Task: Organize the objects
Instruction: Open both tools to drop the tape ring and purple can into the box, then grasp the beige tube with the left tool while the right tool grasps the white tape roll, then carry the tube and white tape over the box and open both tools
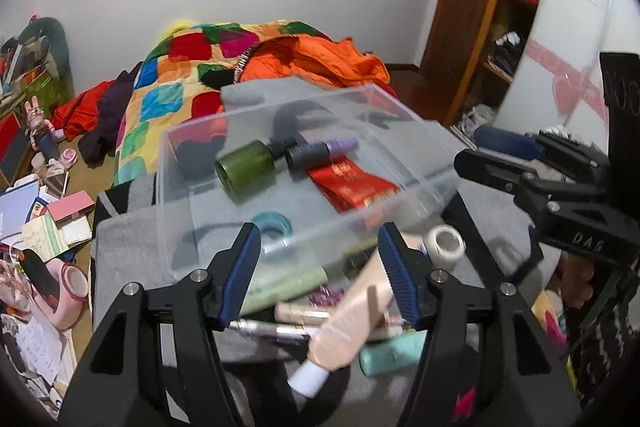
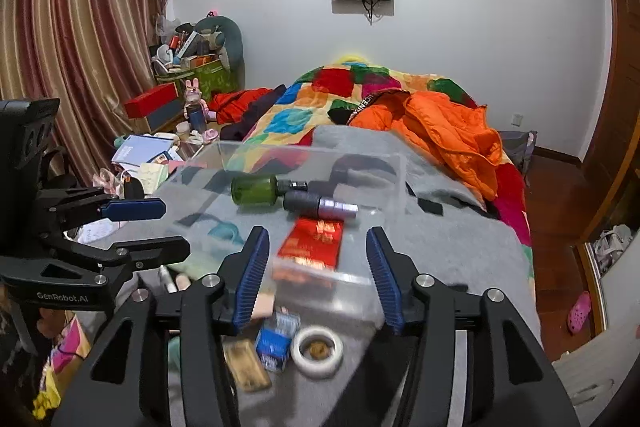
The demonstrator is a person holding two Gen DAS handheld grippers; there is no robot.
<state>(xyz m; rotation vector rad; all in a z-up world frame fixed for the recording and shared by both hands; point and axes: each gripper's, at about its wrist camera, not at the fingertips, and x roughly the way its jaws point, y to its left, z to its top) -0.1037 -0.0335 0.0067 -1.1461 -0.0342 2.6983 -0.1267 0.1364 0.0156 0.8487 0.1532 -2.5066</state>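
A clear plastic box (image 1: 192, 195) stands on a grey cloth and holds a green bottle (image 1: 246, 169), a dark and purple tube (image 1: 320, 151) and a red packet (image 1: 352, 183). My left gripper (image 1: 316, 267) is open at the box's near wall, above a peach tube (image 1: 352, 323), a light green tube (image 1: 284, 287) and a teal tube (image 1: 392, 349). My right gripper (image 2: 316, 255) is open at the box's near edge (image 2: 352, 281), with the red packet (image 2: 314, 243) beyond the wall. Loose below it lie a white tape roll (image 2: 316, 347) and a small blue box (image 2: 278, 341).
Behind the box the bed carries a patchwork quilt (image 2: 320, 99) and an orange jacket (image 2: 444, 131). A cluttered desk (image 1: 36, 227) stands at the left, a wooden wardrobe (image 1: 480, 27) at the right. A teal tape roll (image 1: 272, 223) shows through the box.
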